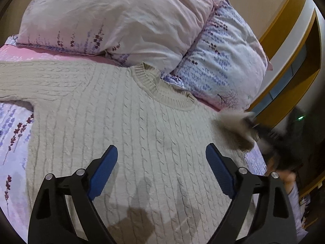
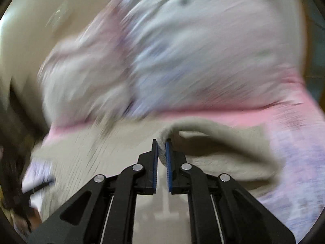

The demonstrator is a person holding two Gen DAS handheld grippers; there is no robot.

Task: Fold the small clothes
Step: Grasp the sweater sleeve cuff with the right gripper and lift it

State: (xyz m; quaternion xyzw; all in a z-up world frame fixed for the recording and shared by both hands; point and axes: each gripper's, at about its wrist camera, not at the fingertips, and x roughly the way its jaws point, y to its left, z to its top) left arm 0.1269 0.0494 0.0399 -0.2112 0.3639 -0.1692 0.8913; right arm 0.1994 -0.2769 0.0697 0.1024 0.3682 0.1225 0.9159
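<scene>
A beige cable-knit sweater (image 1: 126,113) lies flat on the bed, collar (image 1: 162,89) toward the pillows, one sleeve (image 1: 36,77) stretched left. My left gripper (image 1: 161,152) is open and empty just above the sweater's chest. My right gripper (image 2: 161,144) is shut on a fold of the sweater's other sleeve (image 2: 213,148) and holds it lifted; that view is motion-blurred. In the left wrist view the right gripper (image 1: 254,126) shows as a blur at the sweater's right edge, with beige cloth in it.
Two floral pillows (image 1: 113,20) (image 1: 225,61) lie beyond the collar on a pink and lavender-print sheet (image 1: 14,134). A wooden frame (image 1: 284,46) stands at the right past the bed's edge. The pillows (image 2: 182,50) fill the blurred right wrist view.
</scene>
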